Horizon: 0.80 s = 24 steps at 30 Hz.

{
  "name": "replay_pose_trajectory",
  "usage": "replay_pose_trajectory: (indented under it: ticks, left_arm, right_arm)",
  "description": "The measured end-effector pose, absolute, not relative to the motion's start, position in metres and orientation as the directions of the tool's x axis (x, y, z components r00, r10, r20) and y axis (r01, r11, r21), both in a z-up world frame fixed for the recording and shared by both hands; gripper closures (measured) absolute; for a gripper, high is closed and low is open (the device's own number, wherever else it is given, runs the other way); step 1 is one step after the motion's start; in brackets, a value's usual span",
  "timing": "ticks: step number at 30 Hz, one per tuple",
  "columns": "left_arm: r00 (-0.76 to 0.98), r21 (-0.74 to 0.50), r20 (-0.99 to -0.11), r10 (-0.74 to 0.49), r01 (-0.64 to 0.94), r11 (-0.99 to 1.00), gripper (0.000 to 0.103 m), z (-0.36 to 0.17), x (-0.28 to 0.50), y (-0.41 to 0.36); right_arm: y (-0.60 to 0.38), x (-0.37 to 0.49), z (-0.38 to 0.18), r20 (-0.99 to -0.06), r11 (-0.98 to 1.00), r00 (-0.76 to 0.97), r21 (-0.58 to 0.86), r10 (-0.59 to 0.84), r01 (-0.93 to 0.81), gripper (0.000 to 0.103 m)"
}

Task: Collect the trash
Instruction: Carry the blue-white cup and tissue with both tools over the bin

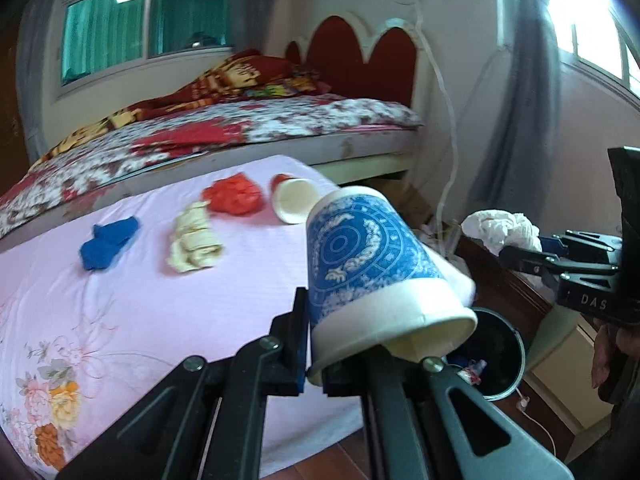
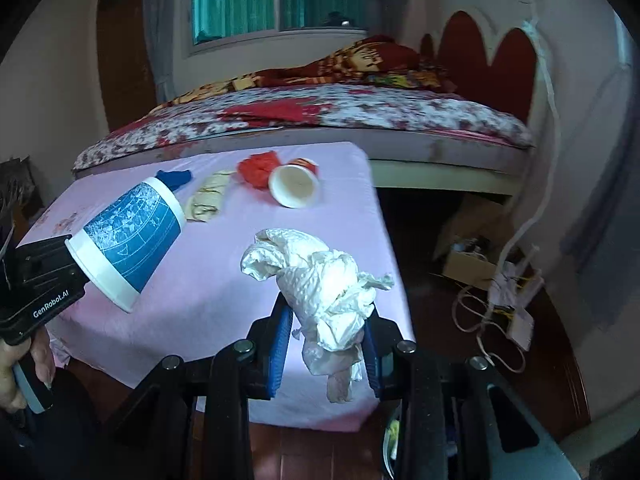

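Note:
My left gripper (image 1: 316, 344) is shut on a blue-and-white paper cup (image 1: 368, 256), held tilted above a black trash bin (image 1: 496, 348) at the table's right edge. The cup also shows in the right wrist view (image 2: 128, 240). My right gripper (image 2: 326, 344) is shut on a crumpled white tissue (image 2: 320, 276), which also shows in the left wrist view (image 1: 504, 226). On the pink tablecloth (image 1: 120, 300) lie a blue wad (image 1: 108, 242), a beige wad (image 1: 194, 242), a red wad (image 1: 234, 196) and a tipped red-and-white cup (image 1: 294, 196).
A bed with a floral cover (image 1: 240, 124) stands behind the table. A cardboard box (image 2: 468, 260), cables and a power strip (image 2: 516, 320) lie on the floor to the right. The bin holds some trash.

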<state>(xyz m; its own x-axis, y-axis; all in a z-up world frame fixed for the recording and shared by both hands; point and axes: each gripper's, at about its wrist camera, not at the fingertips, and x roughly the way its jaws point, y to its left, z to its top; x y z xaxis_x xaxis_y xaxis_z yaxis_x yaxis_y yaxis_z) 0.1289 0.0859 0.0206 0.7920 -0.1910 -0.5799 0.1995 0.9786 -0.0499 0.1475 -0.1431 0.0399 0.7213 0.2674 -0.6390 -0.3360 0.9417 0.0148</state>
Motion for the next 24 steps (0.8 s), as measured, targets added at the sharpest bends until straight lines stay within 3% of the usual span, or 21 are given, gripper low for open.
replay_pose_trajectory:
  ticks: [6, 24]
  left_arm:
    - [0.768, -0.03, -0.587, -0.254, 0.293, 0.956, 0.097, 0.019, 0.121, 0.034]
    - [0.636, -0.016, -0.664, -0.393, 0.514, 0.858, 0.097, -0.017, 0.116, -0.094]
  right_arm:
    - [-0.203, 0.132, 0.033, -0.637, 0.97, 0.736, 0.085, 0.229, -0.228, 0.068]
    - [-0.328, 0.088, -0.012, -0.706, 0.994, 0.703, 0.113, 0.084, -0.005, 0.068]
